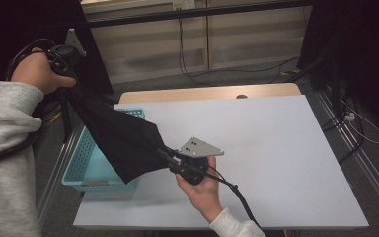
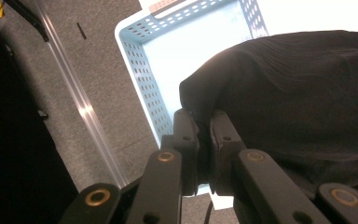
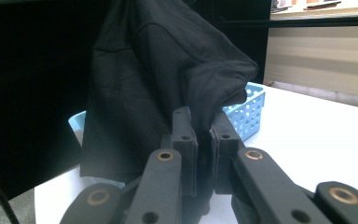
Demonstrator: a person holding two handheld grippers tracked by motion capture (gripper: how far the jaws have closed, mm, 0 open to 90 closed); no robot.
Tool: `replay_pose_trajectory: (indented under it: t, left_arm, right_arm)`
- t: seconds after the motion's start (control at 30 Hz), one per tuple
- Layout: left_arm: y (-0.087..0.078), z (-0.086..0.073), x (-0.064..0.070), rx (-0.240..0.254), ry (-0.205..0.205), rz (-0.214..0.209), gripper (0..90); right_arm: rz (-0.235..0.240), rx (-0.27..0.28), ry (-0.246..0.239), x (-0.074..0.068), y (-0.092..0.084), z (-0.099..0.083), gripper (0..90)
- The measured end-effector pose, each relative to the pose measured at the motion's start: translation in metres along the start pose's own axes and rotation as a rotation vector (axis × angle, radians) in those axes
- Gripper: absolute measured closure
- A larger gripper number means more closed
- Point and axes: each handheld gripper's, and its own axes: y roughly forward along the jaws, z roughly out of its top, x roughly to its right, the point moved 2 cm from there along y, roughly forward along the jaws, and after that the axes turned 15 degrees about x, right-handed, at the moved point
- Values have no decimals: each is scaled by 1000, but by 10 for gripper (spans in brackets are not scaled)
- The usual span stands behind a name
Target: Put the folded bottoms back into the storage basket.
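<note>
A black cloth (image 1: 121,140) hangs stretched between my two grippers over the light blue basket (image 1: 86,165). My left gripper (image 1: 74,86) is held high at the upper left, past the table's edge, and is shut on one end of the cloth (image 2: 279,98). Lower down, over the white table top (image 1: 276,148), my right gripper (image 1: 164,154) is shut on the other end of the cloth (image 3: 163,79). In both gripper views the black jaws stand close together with cloth pinched between them. The cloth's lower corner droops over the basket's near side.
The perforated basket (image 2: 144,79) sits at the table's left edge, partly overhanging it. Grey carpet (image 1: 256,74), cables (image 1: 192,69) and a metal rail (image 1: 355,148) lie around the table. Dark curtains stand at the left and at the far right.
</note>
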Motion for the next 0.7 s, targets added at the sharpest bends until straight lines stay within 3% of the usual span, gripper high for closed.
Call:
replay_pose_trajectory:
  t: [0.5,0.7]
  left_arm:
    - [19,5,-13,-19,-8,25,838]
    - [21,6,-19,2,-17,32,838]
  right_arm:
    - [34,-37,-7,-17,16,-9,836]
    - [42,-35,-10,-22,22,-7,836]
